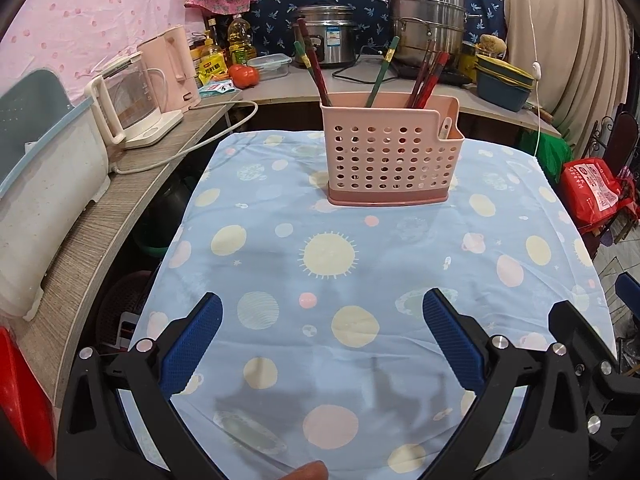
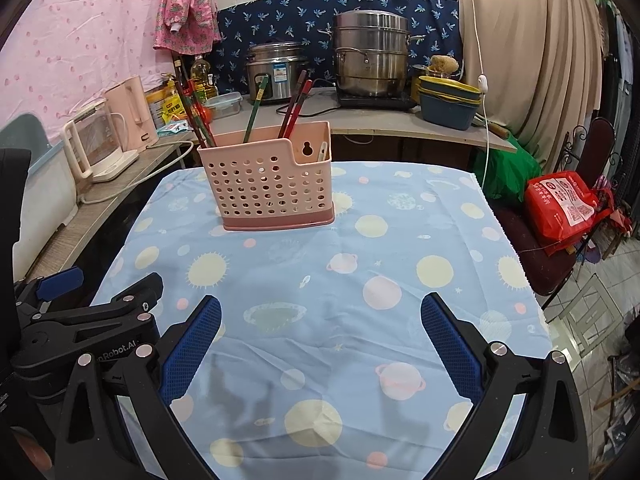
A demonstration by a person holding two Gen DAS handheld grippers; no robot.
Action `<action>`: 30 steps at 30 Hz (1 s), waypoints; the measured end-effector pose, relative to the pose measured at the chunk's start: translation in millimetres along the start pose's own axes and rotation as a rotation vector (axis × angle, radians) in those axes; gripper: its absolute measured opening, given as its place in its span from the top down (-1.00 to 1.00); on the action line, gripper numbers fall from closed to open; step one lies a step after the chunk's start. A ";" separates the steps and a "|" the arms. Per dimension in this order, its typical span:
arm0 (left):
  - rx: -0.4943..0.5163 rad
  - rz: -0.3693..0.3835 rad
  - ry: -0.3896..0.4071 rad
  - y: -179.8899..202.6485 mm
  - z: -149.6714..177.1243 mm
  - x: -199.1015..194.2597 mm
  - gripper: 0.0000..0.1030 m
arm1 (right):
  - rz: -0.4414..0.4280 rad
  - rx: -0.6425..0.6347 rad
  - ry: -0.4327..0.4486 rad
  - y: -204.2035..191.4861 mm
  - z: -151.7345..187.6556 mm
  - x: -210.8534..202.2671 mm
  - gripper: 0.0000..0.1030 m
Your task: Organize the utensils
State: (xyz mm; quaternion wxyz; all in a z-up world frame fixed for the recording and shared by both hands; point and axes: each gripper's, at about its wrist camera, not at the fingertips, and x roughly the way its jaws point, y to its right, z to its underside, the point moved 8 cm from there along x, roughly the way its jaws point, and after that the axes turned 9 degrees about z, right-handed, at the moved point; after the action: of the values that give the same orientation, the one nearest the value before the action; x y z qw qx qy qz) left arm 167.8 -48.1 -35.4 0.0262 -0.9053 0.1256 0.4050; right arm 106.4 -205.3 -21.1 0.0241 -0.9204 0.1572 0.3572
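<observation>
A pink perforated utensil holder [image 1: 390, 154] stands upright at the far end of the table; it also shows in the right wrist view [image 2: 272, 184]. Several red and green chopsticks [image 1: 426, 76] stand in its back compartments, also in the right wrist view [image 2: 294, 104]. A white spoon handle [image 1: 445, 127] pokes from its lower right pocket, seen too in the right wrist view [image 2: 322, 151]. My left gripper [image 1: 322, 308] is open and empty above the near tablecloth. My right gripper [image 2: 320, 310] is open and empty, beside the left one [image 2: 100, 312].
A blue planet-print cloth [image 1: 360, 280] covers the table. Kettles [image 1: 132, 108] sit on a side shelf at left. A rice cooker [image 1: 326, 40], steamer pot [image 1: 428, 24] and bowls [image 1: 504, 80] stand on the back counter. A red bag [image 2: 564, 208] lies on a chair at right.
</observation>
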 end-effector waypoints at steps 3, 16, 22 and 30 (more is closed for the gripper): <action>-0.003 -0.002 -0.006 -1.0 0.4 0.7 -0.86 | -0.001 0.000 0.000 0.2 -0.1 -0.1 -0.87; -0.005 -0.030 0.000 -4.4 -0.2 -1.2 -0.86 | 0.000 0.001 -0.008 1.6 -0.5 2.3 -0.87; -0.005 -0.035 0.002 -5.4 0.1 -1.5 -0.86 | 0.003 0.004 -0.010 1.4 0.2 2.8 -0.87; 0.004 -0.053 0.007 -4.8 -0.6 -4.2 -0.86 | 0.003 0.005 -0.010 -0.1 1.2 2.9 -0.87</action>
State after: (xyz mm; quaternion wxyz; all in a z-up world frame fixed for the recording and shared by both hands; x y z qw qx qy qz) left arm 166.7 -42.7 -32.1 0.0384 -0.9097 0.1027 0.4006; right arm 107.6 -205.9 -23.9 0.0267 -0.9182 0.1596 0.3616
